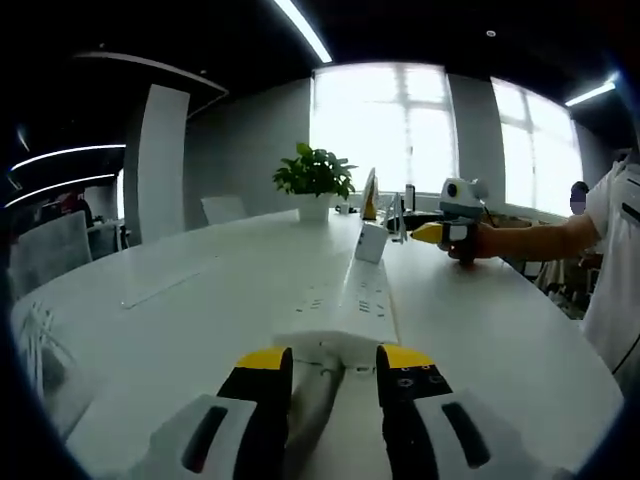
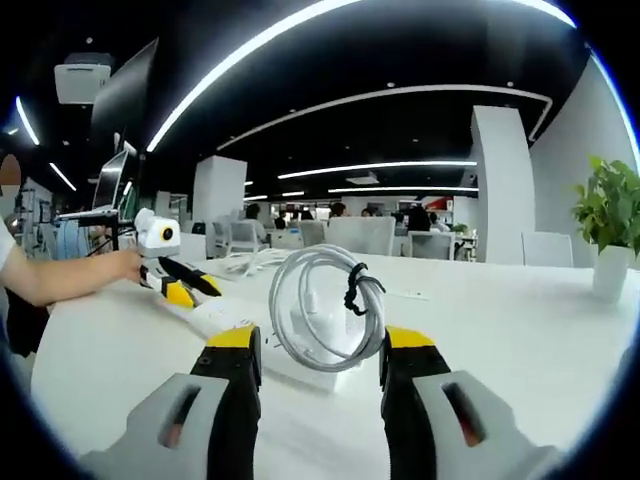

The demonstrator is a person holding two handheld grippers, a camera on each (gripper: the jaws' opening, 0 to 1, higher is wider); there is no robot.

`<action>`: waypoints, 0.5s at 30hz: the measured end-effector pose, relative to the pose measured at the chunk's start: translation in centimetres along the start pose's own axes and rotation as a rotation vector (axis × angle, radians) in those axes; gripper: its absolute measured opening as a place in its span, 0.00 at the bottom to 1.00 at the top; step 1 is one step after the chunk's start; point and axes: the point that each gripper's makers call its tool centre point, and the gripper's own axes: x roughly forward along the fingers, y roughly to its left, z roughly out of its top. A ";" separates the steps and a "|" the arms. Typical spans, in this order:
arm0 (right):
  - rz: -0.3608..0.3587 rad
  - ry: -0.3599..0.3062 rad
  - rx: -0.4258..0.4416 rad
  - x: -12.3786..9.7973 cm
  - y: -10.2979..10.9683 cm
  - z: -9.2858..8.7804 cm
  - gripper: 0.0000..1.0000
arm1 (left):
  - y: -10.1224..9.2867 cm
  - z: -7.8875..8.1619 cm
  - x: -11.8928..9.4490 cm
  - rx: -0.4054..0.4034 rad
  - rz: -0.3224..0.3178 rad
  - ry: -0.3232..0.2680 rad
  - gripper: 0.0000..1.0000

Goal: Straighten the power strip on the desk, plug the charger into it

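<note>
On the white desk, the long white plastic power strip runs lengthwise between the facing grippers, the left gripper with jaws apart astride its near cord end, the right gripper with jaws apart beyond its far end, where the white charger with its coiled grey cable sits.

The power strip is white and the desk is white too. The 2 grippers have yellow tips on black jaws and grey bodies. The coiled cable is light grey with a black tie. The plant is green in a white pot.
</note>
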 end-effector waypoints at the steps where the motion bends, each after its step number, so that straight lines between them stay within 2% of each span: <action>1: 0.001 0.003 -0.001 -0.1 0.1 -0.1 0.45 | -0.1 0.0 0.0 0.003 -0.002 0.001 0.37; 3: 0.001 0.009 -0.003 -0.2 0.3 -0.2 0.45 | -0.2 0.5 0.0 -0.010 -0.008 -0.024 0.37; 8: 0.009 0.024 -0.019 -0.5 0.8 -0.6 0.45 | 0.0 0.7 -0.1 -0.015 0.008 -0.036 0.37; 15: 0.036 0.047 0.004 -0.1 0.4 -1.4 0.46 | -0.1 -0.1 0.2 -0.013 0.007 -0.014 0.36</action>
